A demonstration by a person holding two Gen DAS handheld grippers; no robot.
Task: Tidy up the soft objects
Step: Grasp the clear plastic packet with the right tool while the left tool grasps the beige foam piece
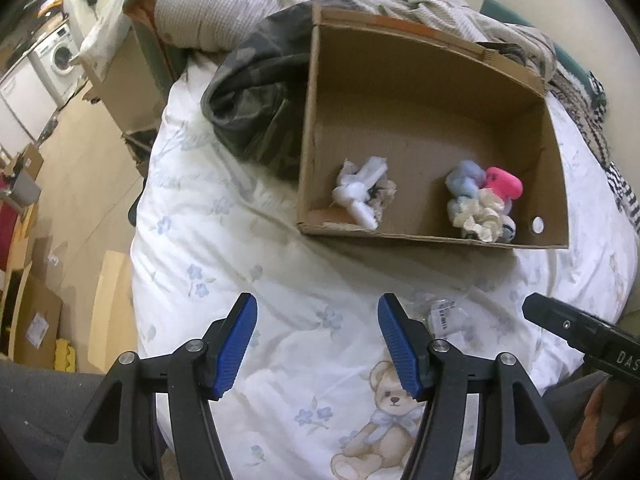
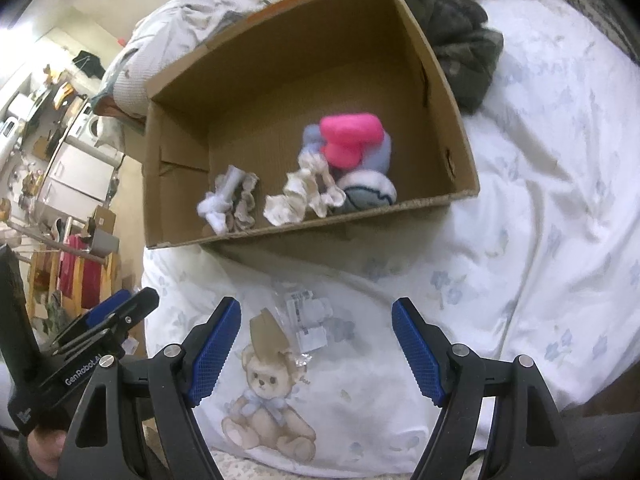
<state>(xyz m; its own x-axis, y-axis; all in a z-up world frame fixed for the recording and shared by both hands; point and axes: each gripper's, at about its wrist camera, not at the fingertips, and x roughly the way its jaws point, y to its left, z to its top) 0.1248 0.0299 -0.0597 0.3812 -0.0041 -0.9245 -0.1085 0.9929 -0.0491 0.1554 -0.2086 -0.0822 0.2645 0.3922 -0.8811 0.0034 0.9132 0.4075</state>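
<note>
Two piles of soft stuff sit in open brown cardboard box on bed: white knotted cloth bundle at 9 o'clock, pink plush piece w/ cream scrunchie at 3. Light, squashy, no slip; pinch mid-bulk. Left gripper & right gripper: jaws apart, empty.

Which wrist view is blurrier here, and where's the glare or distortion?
Right wrist view: motion-smeared, the pink plush and the cardboard box edges soft; the white bedsheet blows out at right. Left wrist view: sharper, the white scrunchie shows crisp folds; the box throws a soft shadow onto the sheet. Both: strong fisheye bending, dark vignette corners.
</note>
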